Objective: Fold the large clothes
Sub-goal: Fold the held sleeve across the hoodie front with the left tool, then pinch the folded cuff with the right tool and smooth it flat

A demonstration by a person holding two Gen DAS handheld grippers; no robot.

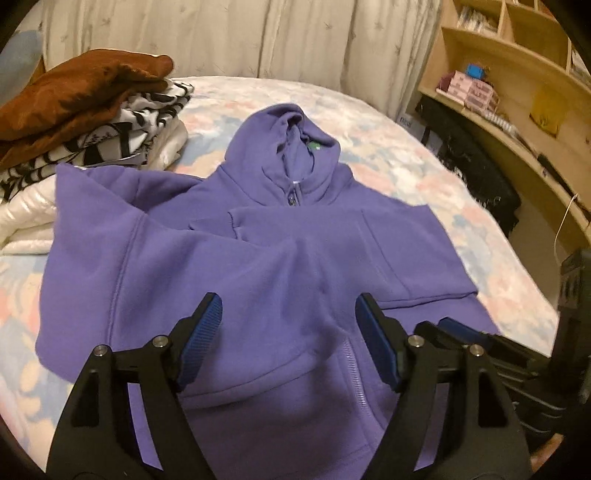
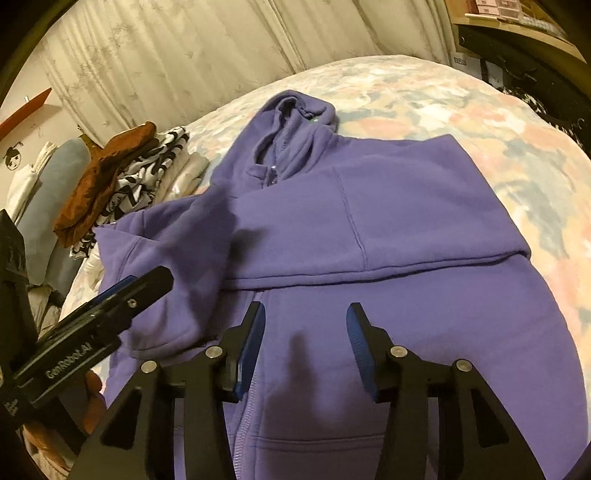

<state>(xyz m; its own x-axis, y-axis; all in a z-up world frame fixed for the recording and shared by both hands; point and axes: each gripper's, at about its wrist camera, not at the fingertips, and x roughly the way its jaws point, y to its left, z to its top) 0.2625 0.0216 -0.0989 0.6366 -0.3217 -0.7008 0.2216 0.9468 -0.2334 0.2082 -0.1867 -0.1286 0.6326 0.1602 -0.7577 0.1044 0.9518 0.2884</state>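
"GenRobot.AI" reads white on the left gripper (image 2: 107,317) at the right-wrist view's lower left. The purple hoodie (image 1: 266,236) lies mid-frame on the floral bedspread (image 1: 388,133), both sleeves crossed over its chest. Left gripper (image 1: 288,314) and right gripper (image 2: 306,325) hang above it, jaws apart, nothing pinched. Folded clothes pile (image 1: 92,110) upper left, wooden shelves (image 1: 517,66) upper right — pale curtain (image 1: 221,33) behind.
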